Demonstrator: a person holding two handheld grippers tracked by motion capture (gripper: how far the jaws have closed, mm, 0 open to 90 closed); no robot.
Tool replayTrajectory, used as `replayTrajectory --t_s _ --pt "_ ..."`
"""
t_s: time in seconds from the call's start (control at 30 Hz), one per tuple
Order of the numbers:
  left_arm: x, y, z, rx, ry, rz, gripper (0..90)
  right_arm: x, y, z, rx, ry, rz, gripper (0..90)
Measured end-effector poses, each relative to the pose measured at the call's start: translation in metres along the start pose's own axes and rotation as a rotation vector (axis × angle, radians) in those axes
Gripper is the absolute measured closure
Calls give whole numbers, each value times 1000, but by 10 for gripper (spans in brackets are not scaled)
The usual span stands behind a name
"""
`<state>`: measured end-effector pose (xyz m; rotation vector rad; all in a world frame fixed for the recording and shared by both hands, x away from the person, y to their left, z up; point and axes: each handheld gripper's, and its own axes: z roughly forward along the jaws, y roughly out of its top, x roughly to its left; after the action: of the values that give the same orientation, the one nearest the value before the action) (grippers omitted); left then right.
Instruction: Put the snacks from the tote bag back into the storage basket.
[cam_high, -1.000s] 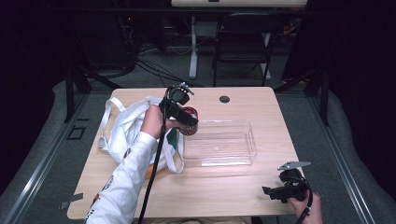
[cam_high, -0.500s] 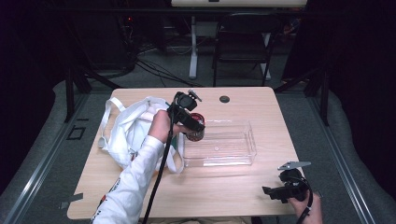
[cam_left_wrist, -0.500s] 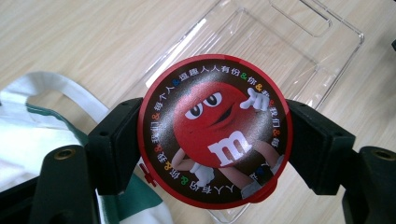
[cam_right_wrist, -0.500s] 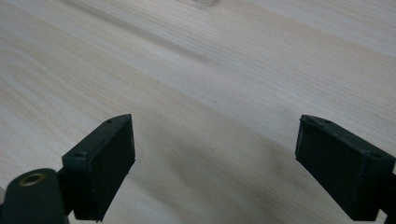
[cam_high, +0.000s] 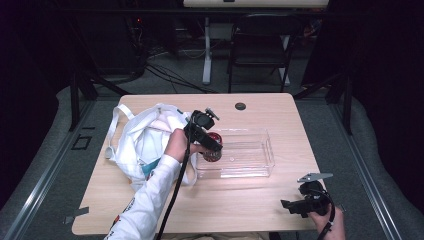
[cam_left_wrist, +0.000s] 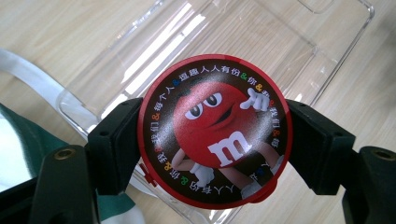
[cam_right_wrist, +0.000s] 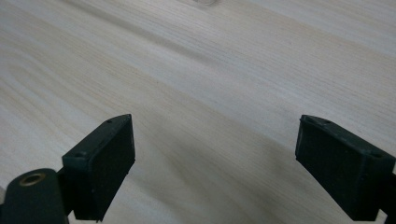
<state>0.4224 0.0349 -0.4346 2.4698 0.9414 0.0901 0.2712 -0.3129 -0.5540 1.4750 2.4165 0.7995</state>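
My left gripper (cam_left_wrist: 215, 140) is shut on a round red candy tub (cam_left_wrist: 215, 130) with a cartoon red character on its lid. In the high view the left gripper (cam_high: 212, 147) holds the red candy tub (cam_high: 214, 150) low over the left end of a clear plastic tray (cam_high: 255, 160). Through the left gripper view the clear tray (cam_left_wrist: 289, 42) lies just beneath the tub. My right gripper (cam_right_wrist: 215, 163) stands open over bare wood with nothing between its jaws. It rests at the front right of the table, where the right gripper (cam_high: 292, 206) points left.
A white cloth bag (cam_high: 142, 140) with green inside lies crumpled at the table's left, touching the tray's left end. A small dark round grommet (cam_high: 240, 106) sits near the far edge. A folding chair (cam_high: 260, 45) stands beyond the wooden table (cam_high: 240, 210).
The left gripper has carried the candy tub rightward from over the bag and down toward the tray's left end. The right gripper has stayed where it was.
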Motion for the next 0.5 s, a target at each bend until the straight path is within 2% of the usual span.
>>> replayTrajectory --t_s 0.5 --pt "2 -18 27 46 -24 -22 259 0 0 0 4 4 -1 113"
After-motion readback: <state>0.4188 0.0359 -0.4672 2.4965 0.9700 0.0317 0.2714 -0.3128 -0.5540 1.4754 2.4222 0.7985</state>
